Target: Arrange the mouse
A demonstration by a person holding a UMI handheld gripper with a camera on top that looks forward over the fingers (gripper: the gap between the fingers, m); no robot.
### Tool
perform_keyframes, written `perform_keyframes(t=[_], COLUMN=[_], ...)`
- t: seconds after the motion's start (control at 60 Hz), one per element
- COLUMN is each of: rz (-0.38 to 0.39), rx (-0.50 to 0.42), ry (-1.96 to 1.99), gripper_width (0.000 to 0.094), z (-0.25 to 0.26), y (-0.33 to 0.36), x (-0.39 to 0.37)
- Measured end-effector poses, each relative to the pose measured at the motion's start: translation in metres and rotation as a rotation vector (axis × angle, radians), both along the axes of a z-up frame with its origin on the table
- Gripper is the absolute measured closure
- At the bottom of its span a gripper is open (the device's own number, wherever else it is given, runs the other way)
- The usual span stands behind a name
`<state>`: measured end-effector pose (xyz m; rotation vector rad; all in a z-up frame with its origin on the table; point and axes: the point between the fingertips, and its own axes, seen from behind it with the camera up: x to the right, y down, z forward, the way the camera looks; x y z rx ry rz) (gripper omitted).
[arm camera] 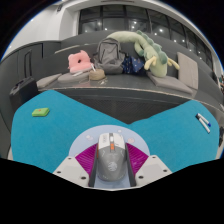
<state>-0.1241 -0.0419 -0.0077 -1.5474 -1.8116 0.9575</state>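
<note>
A grey computer mouse [110, 160] with an orange scroll wheel sits between my two fingers, its nose pointing away from me. My gripper [111, 168] is shut on the mouse, with the magenta pads [87, 158] pressing its left and right sides. The mouse is over a teal mat [60, 125] that covers the near part of the table. I cannot tell whether the mouse rests on the mat or is held just above it.
A small green object [40, 111] lies on the mat to the left. A white pen-like item [203, 122] lies at the mat's right edge. Beyond the table, a grey sofa [150, 78] holds a pink toy [77, 62], a grey backpack [108, 53] and a green plush [140, 45].
</note>
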Motion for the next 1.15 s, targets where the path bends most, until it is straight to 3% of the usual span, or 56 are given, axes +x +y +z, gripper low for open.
perform_keyframes(t=[0.033, 0.117, 0.15, 0.25, 0.4, 0.6, 0.7, 0.817, 1.15], rz=[-0.007, -0.057, -0.060, -0.079, -0.085, -0.029, -0.040, -0.052, -0.024], rx=[0.012, 0.046, 0.040, -0.009, -0.003, -0.019, -0.005, 0.038, 0.046], ry=[0.019, 0.019, 0.028, 0.069, 0.102, 0.091, 0.076, 0.084, 0.124], gripper_width=[0.0410, 0.0066, 0.0105, 0.0082, 0.0080, 0.0080, 0.0079, 0.0078, 0.0080], z=[0.003, 0.003, 0.010, 0.040, 0.076, 0.079, 0.070, 0.062, 0.076], y=[0.003, 0.013, 0.013, 0.016, 0.037, 0.053, 0.068, 0.083, 0.072], x=[-0.003, 0.000, 0.003, 0.028, 0.122, 0.258, 0.304, 0.332, 0.354])
